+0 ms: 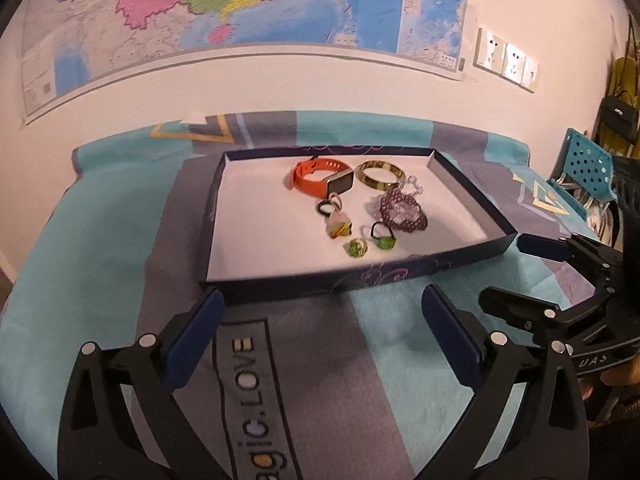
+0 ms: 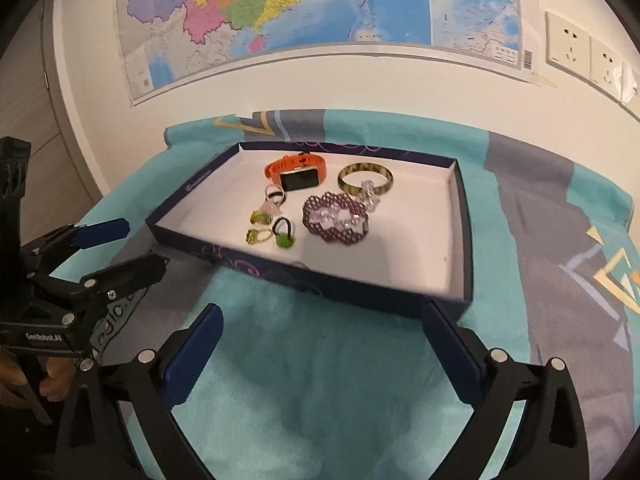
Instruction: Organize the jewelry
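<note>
Orange watch (image 2: pixel 294 173), bangle (image 2: pixel 365 178) and rings (image 2: pixel 270 228) lie in tray (image 2: pixel 460 240).

Warm dim indoor light, soft shadows, slight blur, fisheye-bent edges.

A colourful map (image 1: pixel 240 12) hangs on the pale wall (image 2: pixel 360 80); white sockets (image 1: pixel 506 58) sit beside it; a perforated blue chair (image 1: pixel 588 160) stands at the right.
</note>
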{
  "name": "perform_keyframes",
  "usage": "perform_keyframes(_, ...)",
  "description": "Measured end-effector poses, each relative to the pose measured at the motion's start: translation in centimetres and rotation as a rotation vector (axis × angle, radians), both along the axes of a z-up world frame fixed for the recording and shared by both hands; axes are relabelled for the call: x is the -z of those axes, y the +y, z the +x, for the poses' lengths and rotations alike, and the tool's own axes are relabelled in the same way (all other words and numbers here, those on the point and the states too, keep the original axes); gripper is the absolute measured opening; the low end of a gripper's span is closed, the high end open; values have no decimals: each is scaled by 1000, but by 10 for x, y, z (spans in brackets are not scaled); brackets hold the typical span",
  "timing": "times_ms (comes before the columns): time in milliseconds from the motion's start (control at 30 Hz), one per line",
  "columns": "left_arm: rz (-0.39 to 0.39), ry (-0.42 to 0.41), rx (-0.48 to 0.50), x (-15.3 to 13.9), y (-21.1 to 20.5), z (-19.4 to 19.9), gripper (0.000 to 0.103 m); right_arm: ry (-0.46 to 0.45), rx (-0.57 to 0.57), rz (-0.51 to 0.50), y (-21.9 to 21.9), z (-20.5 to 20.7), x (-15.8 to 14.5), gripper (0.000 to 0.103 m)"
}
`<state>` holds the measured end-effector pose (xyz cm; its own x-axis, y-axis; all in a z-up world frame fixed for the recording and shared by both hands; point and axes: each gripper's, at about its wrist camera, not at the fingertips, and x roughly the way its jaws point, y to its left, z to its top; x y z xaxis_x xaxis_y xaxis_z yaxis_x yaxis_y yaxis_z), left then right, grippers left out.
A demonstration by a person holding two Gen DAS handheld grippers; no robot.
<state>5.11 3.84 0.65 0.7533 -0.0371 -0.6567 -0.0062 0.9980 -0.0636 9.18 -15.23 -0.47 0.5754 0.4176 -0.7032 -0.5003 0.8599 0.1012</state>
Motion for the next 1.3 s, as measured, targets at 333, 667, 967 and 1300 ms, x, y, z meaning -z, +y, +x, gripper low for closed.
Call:
perform_keyframes(333,45,-7,-36,-1,-5,-14,97,-1,-8,-1,4,-15,1,96)
perform_keyframes(667,48,-4,-54,-1,-5,-17,97,5,-14,-8,6,-20,5,96)
perform_keyframes(967,41,2,-55,0,-5,-17,97,5,-13,-1,5,-20,5,96)
perform_keyframes(1300,47,6,-52,1,-7,-16,97,9,-13,1,5,-20,5,96)
